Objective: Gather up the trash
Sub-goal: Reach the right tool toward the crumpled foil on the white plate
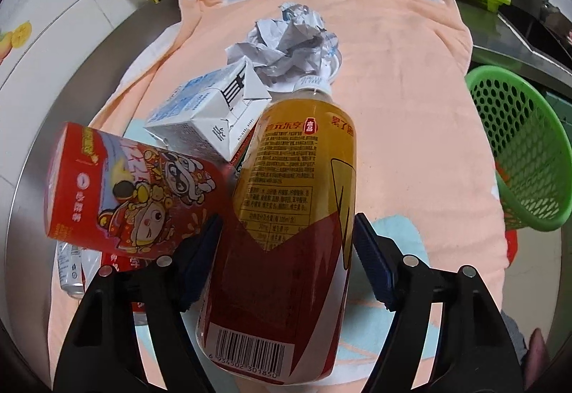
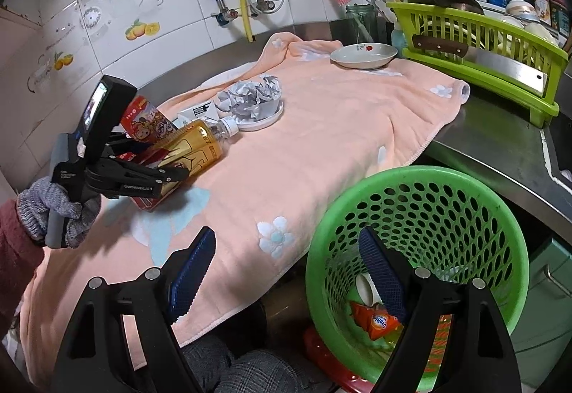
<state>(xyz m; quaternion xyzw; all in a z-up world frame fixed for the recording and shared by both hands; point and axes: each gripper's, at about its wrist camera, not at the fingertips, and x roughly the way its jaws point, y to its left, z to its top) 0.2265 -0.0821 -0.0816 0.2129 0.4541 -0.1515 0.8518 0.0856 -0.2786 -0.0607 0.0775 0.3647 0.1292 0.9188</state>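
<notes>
Left wrist view: left gripper (image 1: 286, 242) jaws clasp the bottle (image 1: 286, 214) (right gripper (image 2: 286, 268) jaws gape empty).

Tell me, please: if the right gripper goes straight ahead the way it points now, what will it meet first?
Probably the near rim of the green basket, or the peach towel's edge beside it; depth is unclear. The right gripper is open and empty.

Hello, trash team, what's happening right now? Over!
Left gripper around bottle, grip unconfirmed. Right gripper open, empty, by green basket. Red carton leans against bottle.
</notes>
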